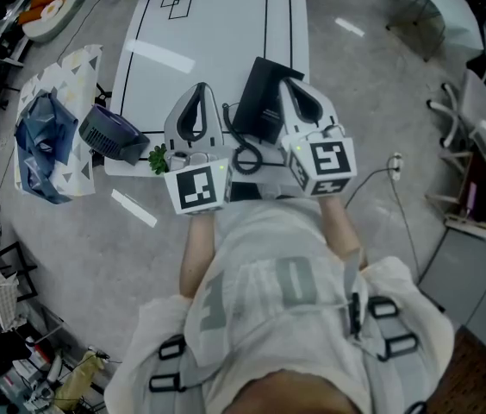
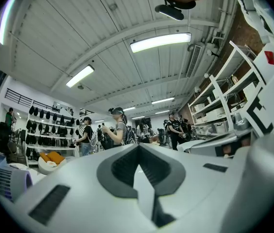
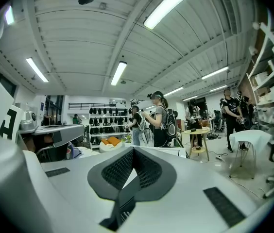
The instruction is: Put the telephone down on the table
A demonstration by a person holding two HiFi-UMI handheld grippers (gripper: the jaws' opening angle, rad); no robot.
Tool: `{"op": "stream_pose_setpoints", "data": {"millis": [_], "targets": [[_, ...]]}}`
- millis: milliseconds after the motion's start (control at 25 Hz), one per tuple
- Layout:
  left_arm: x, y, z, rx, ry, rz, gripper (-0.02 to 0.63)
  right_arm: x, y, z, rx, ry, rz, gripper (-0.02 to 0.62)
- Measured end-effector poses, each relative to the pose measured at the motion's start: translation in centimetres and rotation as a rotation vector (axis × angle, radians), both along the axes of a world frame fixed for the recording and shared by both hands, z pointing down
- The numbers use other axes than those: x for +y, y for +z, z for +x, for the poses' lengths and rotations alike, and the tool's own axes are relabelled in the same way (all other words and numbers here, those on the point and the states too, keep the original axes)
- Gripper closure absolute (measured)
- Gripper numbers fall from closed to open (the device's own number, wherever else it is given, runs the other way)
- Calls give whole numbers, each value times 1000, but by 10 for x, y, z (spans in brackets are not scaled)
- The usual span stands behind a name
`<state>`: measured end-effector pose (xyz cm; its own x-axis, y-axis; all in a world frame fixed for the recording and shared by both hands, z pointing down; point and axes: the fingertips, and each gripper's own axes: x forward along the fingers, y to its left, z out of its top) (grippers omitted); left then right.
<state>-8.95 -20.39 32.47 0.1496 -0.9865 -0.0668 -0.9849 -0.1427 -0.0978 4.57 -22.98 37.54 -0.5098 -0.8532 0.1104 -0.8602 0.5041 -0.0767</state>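
Observation:
The black telephone [image 1: 258,93] lies on the white table [image 1: 208,33] near its front right part, and its coiled cord [image 1: 247,158] loops toward the table's front edge. My right gripper [image 1: 288,83] [image 3: 133,149] hovers over the telephone's right side, jaws shut with nothing gripped; a dark patch shows through the gap behind the tips. My left gripper [image 1: 201,87] [image 2: 138,147] hangs just left of the telephone, its tips meeting, and it holds nothing. Both point level across the table.
A small dark fan [image 1: 109,132] and a bit of green plant [image 1: 157,158] sit at the table's front left corner. A patterned bag [image 1: 49,128] lies on the floor to the left. White chairs [image 1: 484,110] and a floor cable [image 1: 394,166] are on the right. People stand far off.

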Motion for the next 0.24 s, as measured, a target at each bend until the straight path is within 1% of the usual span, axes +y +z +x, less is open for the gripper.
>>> {"op": "stream_pose_setpoints", "data": {"millis": [240], "targets": [[1,1,-2,13,-3,-10,598,4,-4,-6,1,-29,0,588]]}}
